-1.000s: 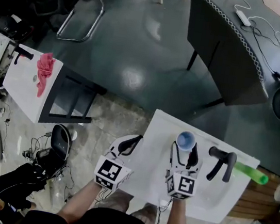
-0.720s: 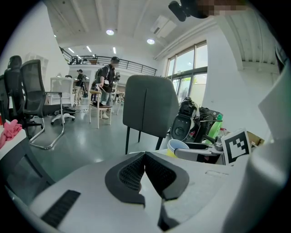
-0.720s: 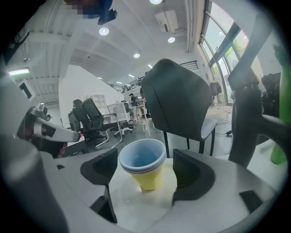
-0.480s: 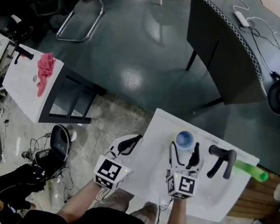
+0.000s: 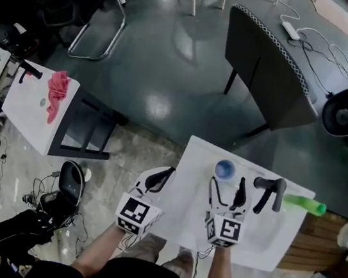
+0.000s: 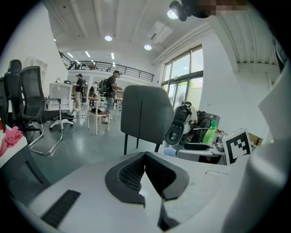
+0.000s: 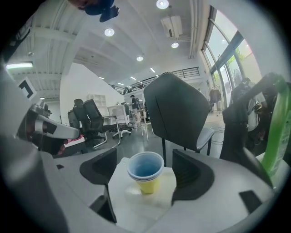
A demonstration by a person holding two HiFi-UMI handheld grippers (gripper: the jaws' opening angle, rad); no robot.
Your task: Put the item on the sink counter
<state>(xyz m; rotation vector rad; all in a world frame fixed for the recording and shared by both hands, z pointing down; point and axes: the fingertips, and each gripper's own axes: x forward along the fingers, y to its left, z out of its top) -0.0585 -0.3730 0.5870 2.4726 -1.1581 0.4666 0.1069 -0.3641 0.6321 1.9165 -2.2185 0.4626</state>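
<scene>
Right tool (image 5: 228,186), ribbed jaws freshly opened either side of conical blue-in-yellow cups (image 7: 145,171) (left tool (image 6: 144,155) closed).

Head view: steeply down from above the sink counter (image 5: 191,196), left gripper (image 5: 162,177) and right gripper (image 5: 227,187) near its lower edge. Gripper views: low, nearly level along their own jaws; all three share the grey chair (image 5: 268,75)

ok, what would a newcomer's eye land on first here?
The blue cup nested in a yellow cup, standing on the white sink counter at the tips of the right tongs, which have just been opening and don't touch it. Then the black faucet with a green bottle beside it at the counter's right, and the pink cloth on the white table far left.
</scene>
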